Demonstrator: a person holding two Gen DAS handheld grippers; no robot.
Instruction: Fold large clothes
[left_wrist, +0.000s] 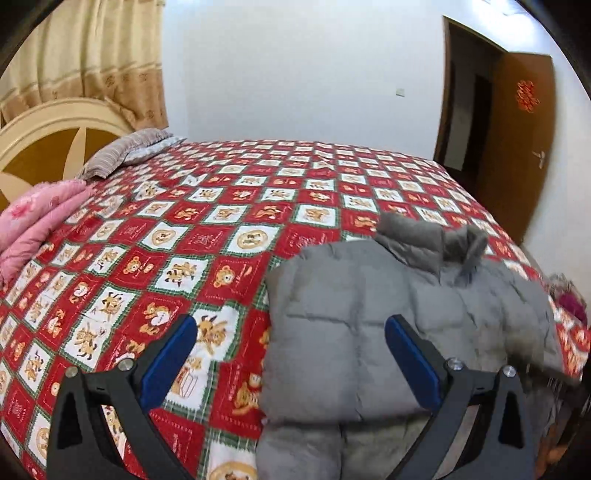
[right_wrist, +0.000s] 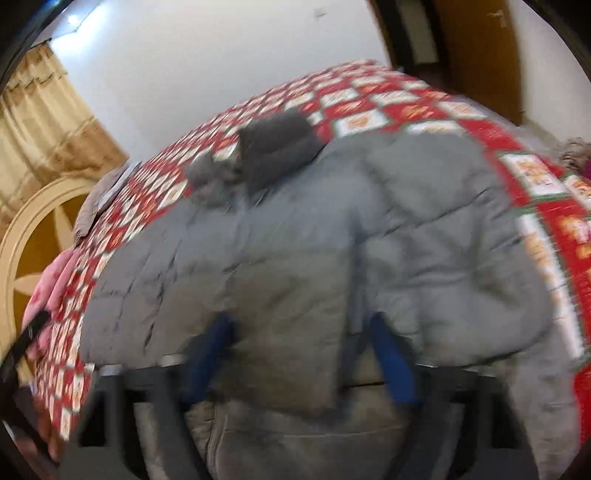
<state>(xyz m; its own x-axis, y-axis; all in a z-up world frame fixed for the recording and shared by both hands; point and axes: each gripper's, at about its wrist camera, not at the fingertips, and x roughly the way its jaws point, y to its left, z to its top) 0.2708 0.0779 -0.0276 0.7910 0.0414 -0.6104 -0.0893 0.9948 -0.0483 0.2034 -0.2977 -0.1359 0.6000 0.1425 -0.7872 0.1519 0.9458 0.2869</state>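
Observation:
A grey puffer jacket (left_wrist: 354, 306) lies on the bed near its front right edge, hood away from me, its lower part hanging over the edge. It fills the right wrist view (right_wrist: 295, 251), which is blurred by motion. My left gripper (left_wrist: 291, 328) is open and empty, above the jacket's left edge, one finger over the bedspread and the other over the jacket. My right gripper (right_wrist: 299, 332) is open just above the jacket's lower middle; its blue fingers (right_wrist: 388, 354) straddle the padded fabric without pinching it.
The bed carries a red, white and green patterned bedspread (left_wrist: 207, 229). A pink quilt (left_wrist: 33, 221) and a striped pillow (left_wrist: 125, 151) lie by the headboard at left. A brown door (left_wrist: 517, 140) stands open at right. Curtains hang at back left.

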